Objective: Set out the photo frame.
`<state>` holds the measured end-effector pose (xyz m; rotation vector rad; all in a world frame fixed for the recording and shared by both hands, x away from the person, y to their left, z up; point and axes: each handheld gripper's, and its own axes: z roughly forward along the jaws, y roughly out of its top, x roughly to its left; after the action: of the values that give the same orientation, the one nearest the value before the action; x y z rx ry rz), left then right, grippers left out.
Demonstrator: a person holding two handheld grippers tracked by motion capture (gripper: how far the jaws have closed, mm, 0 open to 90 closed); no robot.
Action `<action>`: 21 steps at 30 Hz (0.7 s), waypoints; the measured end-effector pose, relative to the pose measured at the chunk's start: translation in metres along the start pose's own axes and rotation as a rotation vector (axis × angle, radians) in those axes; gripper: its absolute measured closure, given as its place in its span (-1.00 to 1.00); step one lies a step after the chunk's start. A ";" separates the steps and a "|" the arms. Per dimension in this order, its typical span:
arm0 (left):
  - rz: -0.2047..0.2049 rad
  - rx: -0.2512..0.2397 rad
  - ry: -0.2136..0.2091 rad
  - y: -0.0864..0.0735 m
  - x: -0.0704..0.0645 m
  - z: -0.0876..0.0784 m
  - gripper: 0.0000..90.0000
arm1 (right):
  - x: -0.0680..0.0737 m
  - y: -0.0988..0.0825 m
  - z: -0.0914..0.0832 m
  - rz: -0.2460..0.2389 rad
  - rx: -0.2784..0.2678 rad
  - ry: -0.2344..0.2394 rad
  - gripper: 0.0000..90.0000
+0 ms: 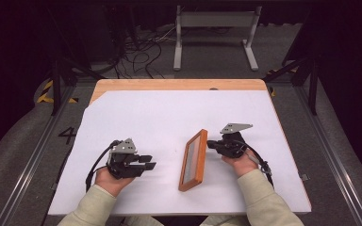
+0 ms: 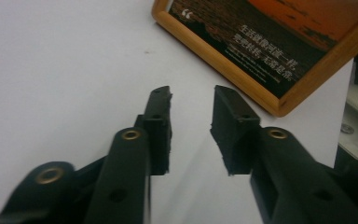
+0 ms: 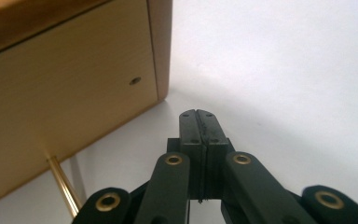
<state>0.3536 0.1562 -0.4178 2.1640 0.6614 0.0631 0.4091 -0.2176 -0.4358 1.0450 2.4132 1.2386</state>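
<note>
A wood-framed picture point(image 1: 193, 160) stands tilted on the white sheet, its picture side turned toward my left gripper. My left gripper point(image 1: 148, 162) lies to its left, apart from it. In the left gripper view, the left gripper point(image 2: 191, 100) is open with nothing between its jaws, and the picture frame point(image 2: 242, 74) shows an orange scene and white text. My right gripper point(image 1: 210, 143) is just behind the frame's far end. In the right gripper view, the right gripper point(image 3: 198, 114) is shut on nothing, next to the frame's plain wooden back point(image 3: 65, 70) and its brass prop rod point(image 3: 63, 186).
The white sheet point(image 1: 160, 117) covers most of a wooden table point(image 1: 179, 84), with open sheet behind and to the left of the frame. On the floor beyond the table stand a grey metal stand point(image 1: 214, 28) and loose cables point(image 1: 141, 56).
</note>
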 end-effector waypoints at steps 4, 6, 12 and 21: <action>0.038 0.023 -0.028 0.003 -0.005 0.006 0.86 | -0.002 -0.001 -0.013 -0.026 -0.022 -0.022 1.00; 0.054 0.027 -0.040 0.004 -0.006 0.007 0.98 | -0.004 -0.002 -0.020 -0.030 -0.028 -0.030 1.00; 0.084 0.052 -0.094 0.009 -0.013 0.015 0.99 | -0.007 -0.005 -0.033 -0.022 -0.040 -0.039 1.00; 0.156 0.125 -0.141 0.012 -0.029 0.031 0.99 | -0.008 -0.009 -0.051 -0.014 -0.064 -0.047 1.00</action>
<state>0.3425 0.1139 -0.4238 2.3131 0.4248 -0.0495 0.3854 -0.2579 -0.4125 1.0257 2.3255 1.2635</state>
